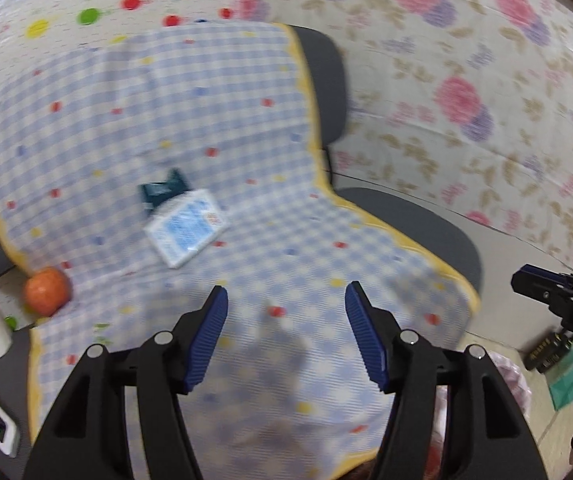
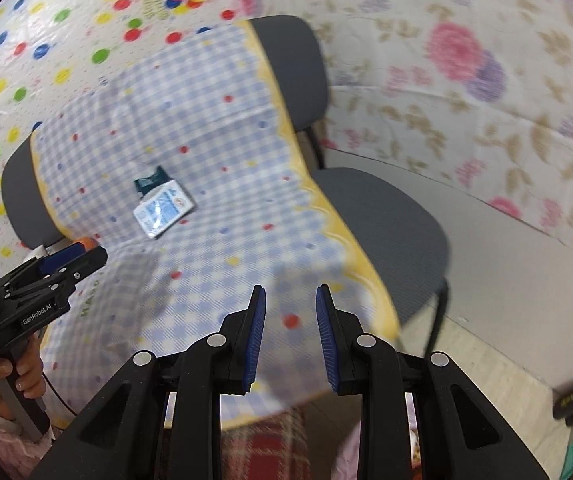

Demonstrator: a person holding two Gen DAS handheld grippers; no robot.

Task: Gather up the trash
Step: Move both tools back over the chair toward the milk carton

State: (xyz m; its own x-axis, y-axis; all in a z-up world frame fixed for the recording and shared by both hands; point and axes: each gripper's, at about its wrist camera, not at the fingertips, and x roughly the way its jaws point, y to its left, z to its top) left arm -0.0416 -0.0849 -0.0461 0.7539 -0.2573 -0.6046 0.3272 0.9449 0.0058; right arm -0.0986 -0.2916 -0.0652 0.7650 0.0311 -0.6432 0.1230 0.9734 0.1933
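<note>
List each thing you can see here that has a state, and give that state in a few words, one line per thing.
left hand-held gripper: open, holding nothing
right hand-held gripper: open, narrower gap, holding nothing
white and blue packet: lying flat on the checked cloth, untouched
dark teal wrapper: crumpled, partly under the packet's far edge
orange fruit: resting at the cloth's left edge
checked cloth: draped over the chairs

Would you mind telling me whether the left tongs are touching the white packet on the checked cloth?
Apart. The left wrist view shows the left tongs open, with bare checked cloth between their tips and the white packet.
</note>
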